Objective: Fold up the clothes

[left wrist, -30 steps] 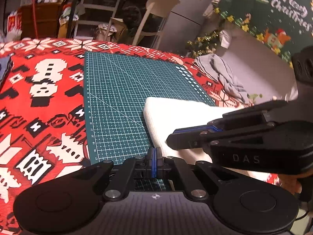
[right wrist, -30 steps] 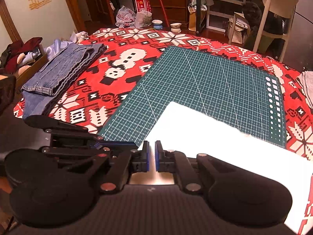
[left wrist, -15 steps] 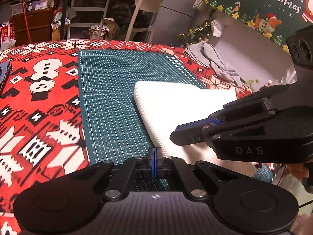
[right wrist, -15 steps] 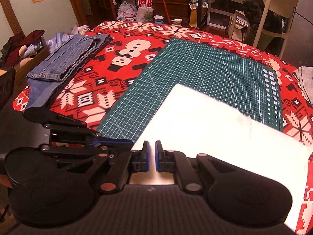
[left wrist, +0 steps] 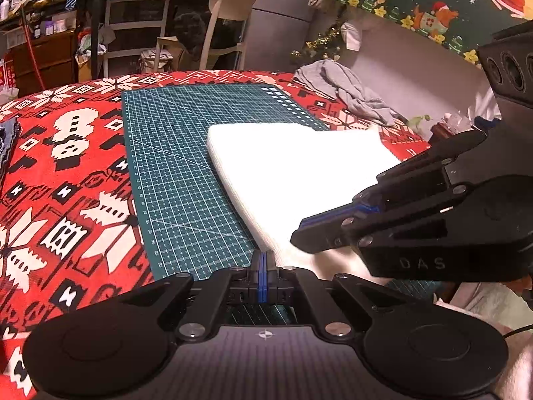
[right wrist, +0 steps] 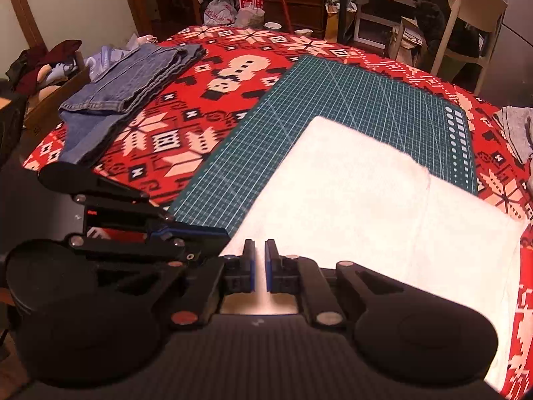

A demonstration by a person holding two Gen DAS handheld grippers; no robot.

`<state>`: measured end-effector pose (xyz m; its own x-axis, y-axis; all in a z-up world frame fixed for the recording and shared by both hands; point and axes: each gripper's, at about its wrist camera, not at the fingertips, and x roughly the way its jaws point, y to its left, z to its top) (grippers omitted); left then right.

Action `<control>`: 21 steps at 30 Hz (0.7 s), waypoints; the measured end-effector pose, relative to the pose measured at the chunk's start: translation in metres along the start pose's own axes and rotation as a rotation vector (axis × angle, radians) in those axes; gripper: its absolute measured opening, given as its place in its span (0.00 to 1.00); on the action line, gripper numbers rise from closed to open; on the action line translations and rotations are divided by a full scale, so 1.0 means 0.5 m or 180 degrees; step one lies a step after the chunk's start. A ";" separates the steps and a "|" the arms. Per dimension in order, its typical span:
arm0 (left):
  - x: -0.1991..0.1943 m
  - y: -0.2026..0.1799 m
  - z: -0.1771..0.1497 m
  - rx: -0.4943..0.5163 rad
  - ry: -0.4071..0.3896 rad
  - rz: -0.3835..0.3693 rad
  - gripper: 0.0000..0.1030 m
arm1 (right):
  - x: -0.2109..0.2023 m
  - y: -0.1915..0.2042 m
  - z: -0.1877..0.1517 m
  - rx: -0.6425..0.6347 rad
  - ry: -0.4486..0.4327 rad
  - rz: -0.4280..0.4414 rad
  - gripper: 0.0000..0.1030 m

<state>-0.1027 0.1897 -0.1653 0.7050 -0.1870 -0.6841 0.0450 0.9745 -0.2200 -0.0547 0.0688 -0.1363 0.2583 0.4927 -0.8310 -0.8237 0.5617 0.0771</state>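
A white folded cloth (left wrist: 293, 166) (right wrist: 366, 200) lies partly on a green cutting mat (left wrist: 173, 140) (right wrist: 349, 100), with its right part on the red patterned tablecloth (left wrist: 66, 173). My left gripper (left wrist: 263, 260) (right wrist: 225, 233) is shut, its pads pressed together at the cloth's near left corner, and it seems to pinch the edge there. My right gripper (right wrist: 260, 266) (left wrist: 296, 238) sits just to its right on the same near edge. Its pads stand a narrow gap apart with white cloth between them. The cloth's underside is hidden.
Folded blue jeans (right wrist: 133, 80) lie at the far left of the table. A crumpled grey garment (left wrist: 349, 90) (right wrist: 516, 126) lies at the right edge. A pale chair (left wrist: 230, 10) and cluttered shelves stand behind the table.
Both grippers have drawn back toward the near side, staying at the cloth's near edge. More of the white cloth now shows ahead of them.
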 end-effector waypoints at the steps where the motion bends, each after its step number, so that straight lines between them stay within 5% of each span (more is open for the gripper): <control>1: -0.003 -0.003 -0.003 0.0016 0.0004 0.0003 0.00 | -0.002 0.004 -0.004 -0.0010 0.0002 -0.0002 0.08; 21: -0.043 -0.038 -0.054 0.0148 0.0128 -0.0027 0.00 | -0.036 0.053 -0.065 -0.0086 0.0079 0.0045 0.09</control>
<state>-0.1378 0.1720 -0.1653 0.6755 -0.1991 -0.7100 0.0842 0.9774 -0.1939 -0.0975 0.0532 -0.1371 0.2343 0.4837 -0.8433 -0.8406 0.5366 0.0742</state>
